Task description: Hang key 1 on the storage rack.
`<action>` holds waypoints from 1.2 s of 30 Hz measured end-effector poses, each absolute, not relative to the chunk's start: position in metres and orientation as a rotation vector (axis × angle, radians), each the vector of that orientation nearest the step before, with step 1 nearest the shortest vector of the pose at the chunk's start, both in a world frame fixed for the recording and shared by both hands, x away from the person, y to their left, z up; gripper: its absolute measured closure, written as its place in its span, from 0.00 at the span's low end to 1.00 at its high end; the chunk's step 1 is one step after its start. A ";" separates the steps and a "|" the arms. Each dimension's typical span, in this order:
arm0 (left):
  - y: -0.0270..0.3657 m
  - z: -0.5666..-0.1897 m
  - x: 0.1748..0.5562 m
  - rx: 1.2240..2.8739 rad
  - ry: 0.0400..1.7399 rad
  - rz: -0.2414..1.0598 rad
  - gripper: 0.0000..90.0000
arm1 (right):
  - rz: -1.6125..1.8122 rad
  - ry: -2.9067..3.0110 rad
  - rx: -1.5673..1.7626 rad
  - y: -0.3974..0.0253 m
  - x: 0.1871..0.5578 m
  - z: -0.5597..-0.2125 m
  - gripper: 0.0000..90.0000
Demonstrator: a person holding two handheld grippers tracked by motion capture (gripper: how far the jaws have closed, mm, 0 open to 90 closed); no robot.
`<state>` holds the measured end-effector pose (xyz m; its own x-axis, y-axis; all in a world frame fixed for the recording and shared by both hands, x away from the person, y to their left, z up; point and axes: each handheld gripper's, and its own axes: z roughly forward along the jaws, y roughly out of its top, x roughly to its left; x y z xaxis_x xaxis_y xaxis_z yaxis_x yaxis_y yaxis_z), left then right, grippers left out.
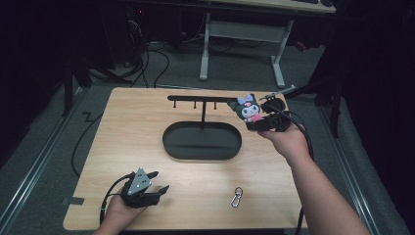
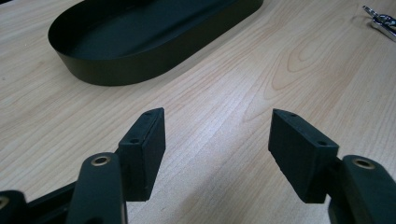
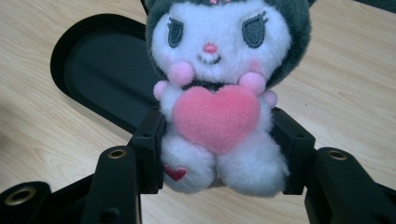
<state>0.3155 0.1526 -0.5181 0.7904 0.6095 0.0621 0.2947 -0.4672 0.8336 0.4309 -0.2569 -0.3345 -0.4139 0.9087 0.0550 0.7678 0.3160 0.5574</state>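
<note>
Right gripper (image 1: 255,122) clamps plush toy (image 1: 248,109) beside hook rack (image 1: 203,99) over black tray (image 1: 201,141). Left gripper (image 1: 155,182) wide, holding nothing, on table (image 1: 127,122); metal clasp (image 1: 237,197) nearby.

plush toy (image 1: 249,110) right of tray (image 1: 171,142), clip (image 1: 237,198) before

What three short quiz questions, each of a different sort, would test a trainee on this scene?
1. True or false: the right tongs are shut on the plush toy.
2. Which thing lies nearest the left tongs? A) metal clip B) hook rack C) black oval tray
3. Fill in: the plush toy hugs a pink ____.

Key: 1 true; 2 A; 3 heart.
</note>
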 end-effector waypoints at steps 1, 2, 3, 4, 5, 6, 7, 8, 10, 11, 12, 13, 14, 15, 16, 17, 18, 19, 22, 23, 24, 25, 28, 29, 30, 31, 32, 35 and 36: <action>0.152 -0.519 0.315 2.084 0.670 0.442 0.41 | 0.750 2.319 1.515 -0.258 0.430 -0.336 0.52; 0.152 -0.519 0.315 2.083 0.668 0.443 0.41 | 0.751 2.318 1.516 -0.259 0.429 -0.337 0.52; 0.152 -0.519 0.315 2.083 0.669 0.442 0.41 | 0.753 2.314 1.525 -0.261 0.428 -0.339 0.53; 0.151 -0.519 0.316 2.086 0.668 0.440 0.41 | 0.752 2.316 1.525 -0.263 0.427 -0.340 0.52; 0.151 -0.519 0.316 2.089 0.667 0.438 0.41 | 0.749 2.312 1.530 -0.264 0.426 -0.343 0.53; 0.151 -0.520 0.316 2.092 0.665 0.440 0.41 | 0.749 2.314 1.528 -0.265 0.425 -0.345 0.53; 0.150 -0.520 0.315 2.097 0.663 0.439 0.41 | 0.744 2.317 1.533 -0.266 0.424 -0.347 0.52; 0.150 -0.520 0.315 2.095 0.662 0.441 0.41 | 0.743 2.320 1.534 -0.267 0.423 -0.350 0.53; 0.149 -0.520 0.315 2.095 0.663 0.439 0.41 | 0.744 2.321 1.539 -0.268 0.422 -0.353 0.52; 0.149 -0.520 0.315 2.098 0.663 0.439 0.41 | 0.757 2.323 1.547 -0.268 0.421 -0.356 0.52; 0.149 -0.521 0.316 2.100 0.662 0.439 0.41 | 0.752 2.328 1.542 -0.267 0.421 -0.358 0.52; 0.149 -0.521 0.315 2.105 0.660 0.439 0.41 | 0.745 2.331 1.538 -0.266 0.421 -0.360 0.52; 0.148 -0.521 0.315 2.106 0.659 0.438 0.41 | 0.726 2.340 1.533 -0.265 0.421 -0.363 0.52; 0.147 -0.521 0.316 2.106 0.657 0.439 0.41 | 0.720 2.345 1.530 -0.264 0.421 -0.366 0.52; 0.147 -0.521 0.316 2.106 0.656 0.439 0.41 | 0.713 2.349 1.530 -0.263 0.422 -0.369 0.52; 0.147 -0.522 0.316 2.103 0.659 0.437 0.41 | 0.704 2.350 1.531 -0.262 0.422 -0.371 0.52; 0.146 -0.522 0.317 2.107 0.659 0.432 0.41 | 0.696 2.353 1.527 -0.261 0.423 -0.374 0.52; 0.146 -0.522 0.317 2.108 0.656 0.434 0.41 | 0.688 2.354 1.528 -0.260 0.424 -0.377 0.52; 0.144 -0.523 0.317 2.116 0.645 0.436 0.41 | 0.675 2.365 1.522 -0.256 0.427 -0.386 0.52; 0.145 -0.522 0.317 2.117 0.645 0.435 0.41 | 0.676 2.364 1.525 -0.254 0.428 -0.389 0.52; 0.145 -0.522 0.317 2.117 0.644 0.438 0.41 | 0.683 2.368 1.534 -0.253 0.430 -0.391 0.52; 0.145 -0.522 0.317 2.113 0.648 0.435 0.41 | 0.696 2.368 1.544 -0.252 0.431 -0.392 0.52; 0.145 -0.522 0.318 2.111 0.648 0.432 0.42 | 0.696 2.369 1.551 -0.249 0.435 -0.398 0.51; 0.145 -0.522 0.318 2.111 0.647 0.432 0.42 | 0.692 2.370 1.556 -0.247 0.436 -0.400 0.51; 0.145 -0.522 0.318 2.112 0.646 0.432 0.42 | 0.693 2.366 1.564 -0.247 0.438 -0.402 0.51; 0.145 -0.522 0.317 2.111 0.645 0.433 0.42 | 0.691 2.365 1.567 -0.246 0.439 -0.404 0.50; 0.144 -0.522 0.317 2.114 0.643 0.434 0.42 | 0.701 2.361 1.584 -0.246 0.440 -0.406 0.50; 0.144 -0.522 0.317 2.113 0.642 0.432 0.42 | 0.690 2.368 1.605 -0.243 0.445 -0.412 0.50; 0.144 -0.522 0.317 2.112 0.641 0.433 0.42 | 0.685 2.367 1.606 -0.242 0.447 -0.414 0.49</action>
